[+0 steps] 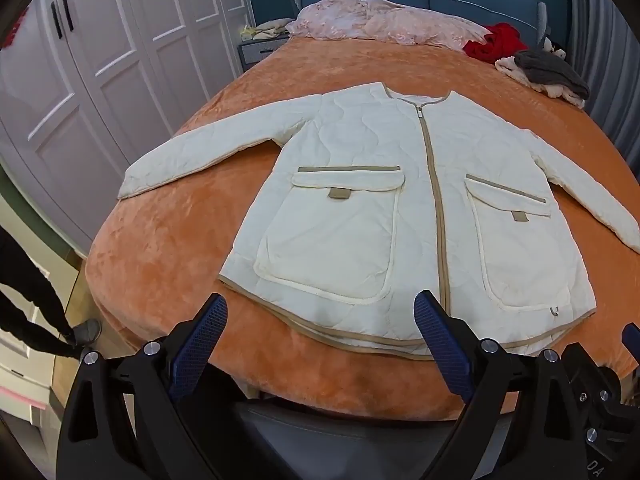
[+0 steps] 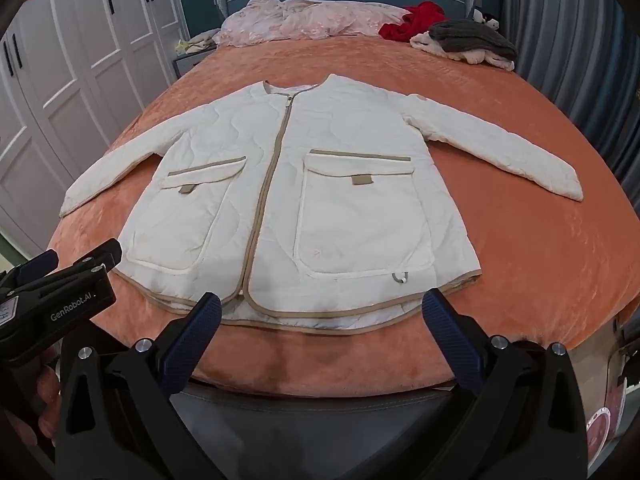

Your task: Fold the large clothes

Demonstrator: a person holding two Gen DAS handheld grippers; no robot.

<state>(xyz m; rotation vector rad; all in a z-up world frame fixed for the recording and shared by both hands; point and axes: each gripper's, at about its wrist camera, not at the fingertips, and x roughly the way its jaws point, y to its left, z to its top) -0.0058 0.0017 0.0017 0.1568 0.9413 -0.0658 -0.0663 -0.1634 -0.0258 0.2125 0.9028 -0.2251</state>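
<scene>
A cream quilted jacket (image 1: 360, 200) (image 2: 288, 184) with tan trim, a zipped front and two flap pockets lies flat and face up on the orange bed cover (image 1: 160, 248) (image 2: 540, 260). Both sleeves are spread out to the sides. My left gripper (image 1: 322, 306) hovers open just short of the jacket's hem, nothing between its blue pads. My right gripper (image 2: 322, 304) is likewise open above the hem near the zip's bottom end, holding nothing. The left gripper's body (image 2: 60, 292) shows at the left edge of the right wrist view.
A pink quilt (image 1: 380, 20) is bunched at the blue headboard. A red garment (image 1: 496, 42) and a grey and cream pile (image 1: 548, 72) lie at the far right corner. White wardrobe doors (image 1: 100, 60) stand left of the bed. A person's dark legs (image 1: 32, 312) stand at the left.
</scene>
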